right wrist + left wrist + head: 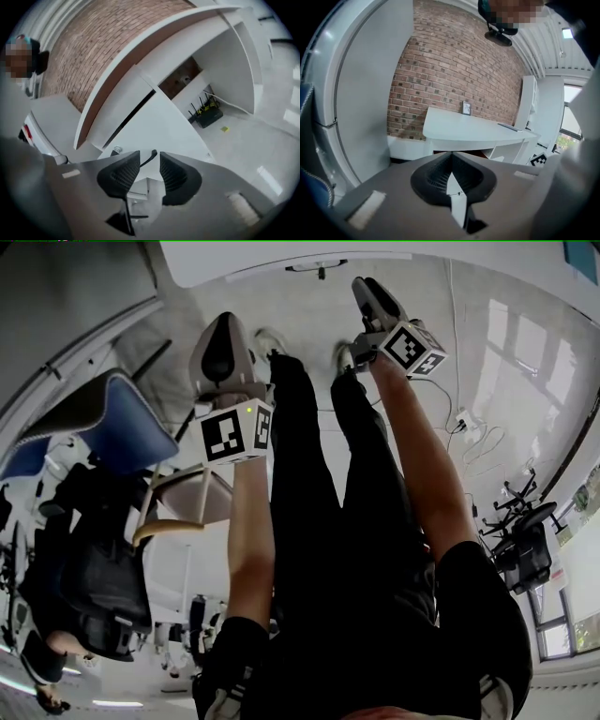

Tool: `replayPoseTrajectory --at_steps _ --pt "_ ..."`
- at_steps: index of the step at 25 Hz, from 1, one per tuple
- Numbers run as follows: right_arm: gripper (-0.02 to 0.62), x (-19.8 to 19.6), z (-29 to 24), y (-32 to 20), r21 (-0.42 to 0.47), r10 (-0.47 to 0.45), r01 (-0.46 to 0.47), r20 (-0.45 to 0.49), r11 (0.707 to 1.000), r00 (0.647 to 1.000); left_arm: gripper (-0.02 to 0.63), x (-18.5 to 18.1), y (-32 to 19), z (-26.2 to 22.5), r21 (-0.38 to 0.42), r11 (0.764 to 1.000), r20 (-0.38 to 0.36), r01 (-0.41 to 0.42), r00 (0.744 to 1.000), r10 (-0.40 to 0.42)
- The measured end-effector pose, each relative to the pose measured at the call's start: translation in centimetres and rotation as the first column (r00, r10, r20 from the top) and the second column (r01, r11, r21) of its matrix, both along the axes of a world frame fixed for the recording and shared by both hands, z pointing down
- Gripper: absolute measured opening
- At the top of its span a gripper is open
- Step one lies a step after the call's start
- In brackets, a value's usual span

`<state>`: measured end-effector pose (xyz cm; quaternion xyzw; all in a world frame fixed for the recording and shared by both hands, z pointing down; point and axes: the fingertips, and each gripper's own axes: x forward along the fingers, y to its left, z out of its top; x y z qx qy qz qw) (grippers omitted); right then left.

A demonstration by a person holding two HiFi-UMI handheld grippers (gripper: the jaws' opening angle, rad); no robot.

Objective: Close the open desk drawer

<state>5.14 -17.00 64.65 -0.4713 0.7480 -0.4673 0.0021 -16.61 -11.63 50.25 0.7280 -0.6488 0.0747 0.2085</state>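
Note:
In the right gripper view a white drawer unit (154,124) stands under the white desk top (140,42). A dark gap (129,119) runs along its upper edge. My right gripper (150,161) is open, its jaws pointing at the unit's near corner. A thin black curved piece (151,157) shows in the gap between them, and I cannot tell whether it touches a pad. My left gripper (451,157) is shut with nothing in it and faces a white desk (473,129) by a brick wall. In the head view both grippers, left (225,329) and right (364,285), are held out above the legs.
A black router (206,115) with aerials and cables lies on the floor in the desk's knee space. A small round lock (116,150) sits on the unit. A blue office chair (112,423) is at the left; more chairs (520,540) stand at the right. A small frame (466,107) stands on the desk.

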Motion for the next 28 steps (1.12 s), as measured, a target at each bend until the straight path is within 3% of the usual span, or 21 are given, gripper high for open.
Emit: replayPoseTrajectory --at_steps 5,9,15,20,24,28 --pt "0.137 -2.7 2.2 0.0 -0.104 0.106 -0.083 0.242 0.991 0.964 0.011 1.4 -0.7 -1.6 0.035 0.998 -0.016 -0.053 0.998 0.053" --pt "0.137 -3.9 2.9 -0.4 -0.131 0.134 -0.096 0.325 0.987 0.936 0.011 2.6 -1.3 -2.6 0.056 0.994 -0.03 -0.091 0.995 0.093" --pt "0.117 -5.2 3.1 -0.8 -0.12 0.098 -0.059 0.351 0.991 0.931 0.011 3.7 -1.6 -2.8 0.07 0.988 -0.042 -0.134 0.99 0.137" --pt "0.075 -5.3 3.2 -1.4 -0.108 0.109 -0.072 0.388 0.992 0.915 0.011 3.9 -1.9 -2.5 0.073 0.984 -0.047 -0.161 0.985 0.165" --pt "0.069 -5.6 3.4 -1.5 -0.151 0.145 -0.087 0.436 0.985 0.888 0.011 3.9 -2.1 -2.5 0.078 0.982 -0.054 -0.17 0.983 0.175" --pt "0.058 -5.6 3.4 -1.7 -0.119 0.115 -0.071 0.415 0.99 0.903 0.011 3.9 -2.1 -2.5 0.076 0.981 -0.059 -0.178 0.981 0.182"
